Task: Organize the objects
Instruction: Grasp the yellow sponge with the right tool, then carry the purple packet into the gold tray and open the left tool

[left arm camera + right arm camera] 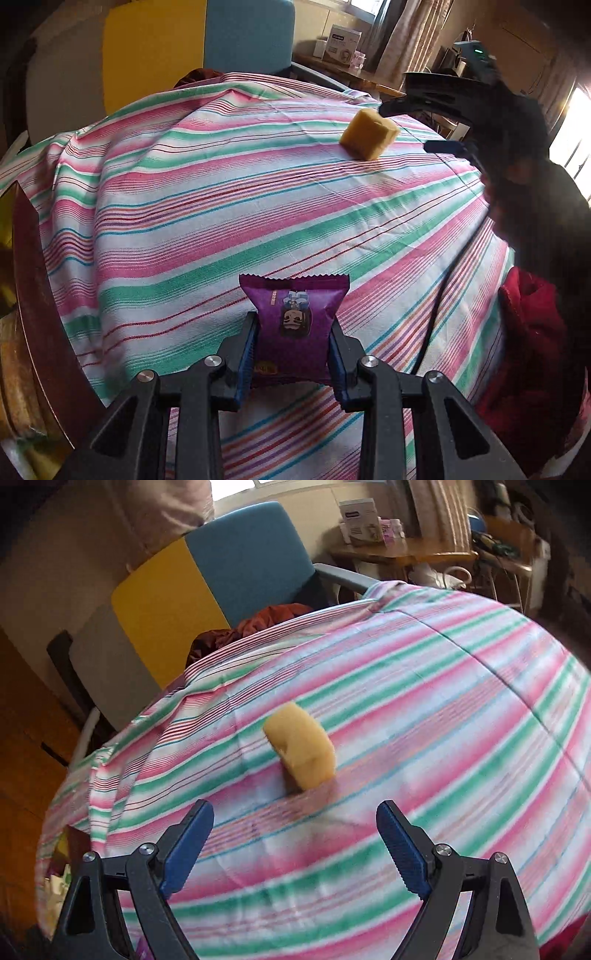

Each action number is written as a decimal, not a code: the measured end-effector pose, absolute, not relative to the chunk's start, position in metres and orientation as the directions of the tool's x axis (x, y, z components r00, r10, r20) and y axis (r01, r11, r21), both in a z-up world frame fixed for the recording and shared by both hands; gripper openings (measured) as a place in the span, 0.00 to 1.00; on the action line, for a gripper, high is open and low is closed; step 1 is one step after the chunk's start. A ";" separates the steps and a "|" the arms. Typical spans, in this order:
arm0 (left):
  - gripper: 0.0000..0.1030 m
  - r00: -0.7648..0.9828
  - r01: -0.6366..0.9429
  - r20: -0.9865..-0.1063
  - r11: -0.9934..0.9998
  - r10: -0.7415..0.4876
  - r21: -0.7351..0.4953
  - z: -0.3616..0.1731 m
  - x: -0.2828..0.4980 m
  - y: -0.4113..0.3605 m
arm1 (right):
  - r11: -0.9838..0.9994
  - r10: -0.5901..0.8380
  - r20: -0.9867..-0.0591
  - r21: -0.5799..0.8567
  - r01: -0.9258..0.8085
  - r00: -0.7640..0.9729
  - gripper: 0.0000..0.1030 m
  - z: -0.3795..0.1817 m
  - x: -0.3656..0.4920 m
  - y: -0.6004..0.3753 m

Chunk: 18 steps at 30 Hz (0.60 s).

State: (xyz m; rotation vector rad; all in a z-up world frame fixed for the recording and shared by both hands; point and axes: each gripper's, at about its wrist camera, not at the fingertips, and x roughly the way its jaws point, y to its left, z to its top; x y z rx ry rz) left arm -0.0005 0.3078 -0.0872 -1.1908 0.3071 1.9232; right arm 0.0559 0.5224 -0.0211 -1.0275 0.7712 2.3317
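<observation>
My left gripper [293, 334] is shut on a purple snack packet [295, 325] and holds it just above the striped tablecloth [221, 206]. A yellow sponge block [369, 134] lies on the cloth at the far right. My right gripper [410, 125] shows in the left wrist view, open, right beside the sponge. In the right wrist view my right gripper [295, 834] is open and empty, with the sponge [301, 749] just ahead of its fingers on the cloth [443, 701].
A blue and yellow chair [236, 565] stands behind the table with a dark red cloth [273, 618] on its seat. A wooden side table [399, 554] holds a white box [360, 520]. A red garment [528, 350] lies at the table's right edge.
</observation>
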 end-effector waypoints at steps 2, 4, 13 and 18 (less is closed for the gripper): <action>0.33 -0.197 -0.751 -0.826 -0.623 0.529 -0.219 -0.089 -0.001 0.308 | -0.743 0.216 -0.793 0.245 -0.622 -0.569 0.88 -0.024 0.036 0.529; 0.33 -0.194 -0.746 -0.821 -0.624 0.536 -0.231 -0.090 -0.003 0.308 | -0.765 0.246 -0.809 0.176 -0.619 -0.534 0.88 -0.028 0.018 0.532; 0.34 -0.194 -0.736 -0.812 -0.629 0.551 -0.251 -0.091 -0.003 0.307 | -0.818 0.247 -0.839 0.087 -0.568 -0.485 0.39 -0.044 -0.013 0.534; 0.34 -0.210 -0.738 -0.807 -0.630 0.553 -0.240 -0.091 0.000 0.307 | -0.871 0.159 -0.803 0.159 -0.464 -0.574 0.39 -0.022 0.015 0.497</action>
